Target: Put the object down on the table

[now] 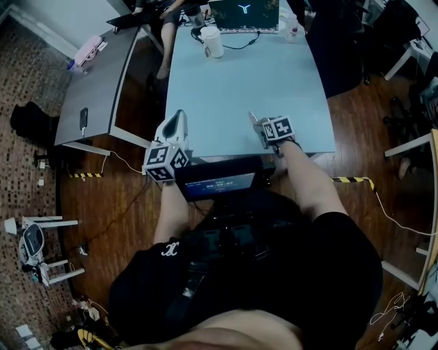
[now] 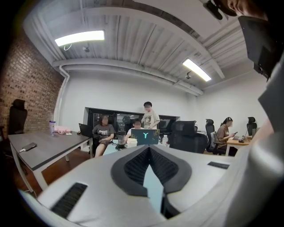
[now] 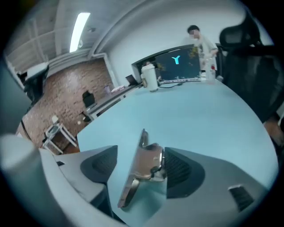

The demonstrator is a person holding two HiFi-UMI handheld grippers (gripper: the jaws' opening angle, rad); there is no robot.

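A metal spring clip [image 3: 144, 170] stands on edge between the jaws of my right gripper [image 3: 141, 153], low over the pale blue table [image 3: 199, 115]. It leans against the right-hand pad [image 3: 177, 167], and a clear gap separates it from the left-hand pad [image 3: 103, 163]. Those jaws stand wide apart. In the head view the right gripper [image 1: 259, 126] is over the table's near edge, with the clip [image 1: 252, 118] showing at its tip. My left gripper [image 1: 179, 117] hovers at the near left edge; its pads [image 2: 140, 166] meet at the tip with nothing held.
A white cup [image 1: 212, 42] and a laptop [image 1: 244, 15] sit at the table's far end, where people are seated. A grey desk [image 1: 96, 89] with a phone [image 1: 83, 118] stands to the left. A dark chair [image 1: 342, 48] is at the right. A screen [image 1: 219, 181] sits against the near edge.
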